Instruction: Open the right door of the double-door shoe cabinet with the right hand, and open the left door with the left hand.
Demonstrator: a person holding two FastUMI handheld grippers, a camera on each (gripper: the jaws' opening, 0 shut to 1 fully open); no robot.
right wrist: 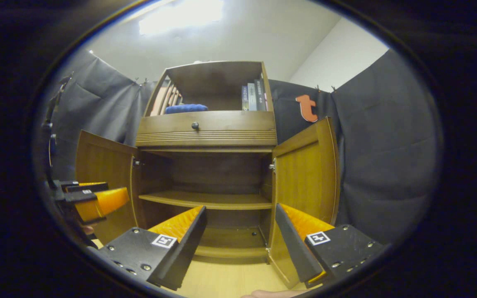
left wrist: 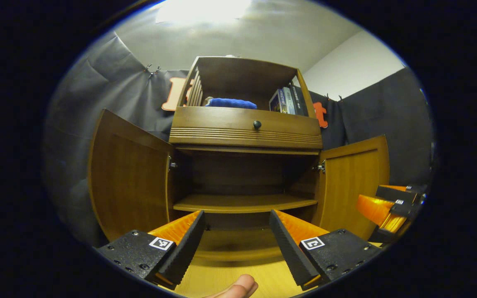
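The brown wooden shoe cabinet [left wrist: 244, 138] [right wrist: 207, 134] stands ahead with both lower doors swung wide. Its left door [left wrist: 128, 180] [right wrist: 104, 165] hangs out to the left and its right door [left wrist: 356, 182] [right wrist: 307, 174] out to the right. Inside, one shelf [left wrist: 244, 203] [right wrist: 205, 200] is bare. My left gripper [left wrist: 237, 231] is open, back from the cabinet front and facing the opening, holding nothing. It appears again at the left edge of the right gripper view [right wrist: 91, 198]. My right gripper [right wrist: 240, 231] is open too, its right finger close beside the right door's lower edge; it also appears far right [left wrist: 391, 205].
Above the doors sits a drawer with a black knob [left wrist: 257, 124] [right wrist: 195, 125]. The open top shelf holds a blue cloth [left wrist: 231, 103] [right wrist: 186, 108] and books [left wrist: 287, 100] [right wrist: 254, 97]. The floor [left wrist: 238, 277] is light wood. A fingertip [left wrist: 238, 287] shows at the bottom. Dark cloth walls surround the cabinet.
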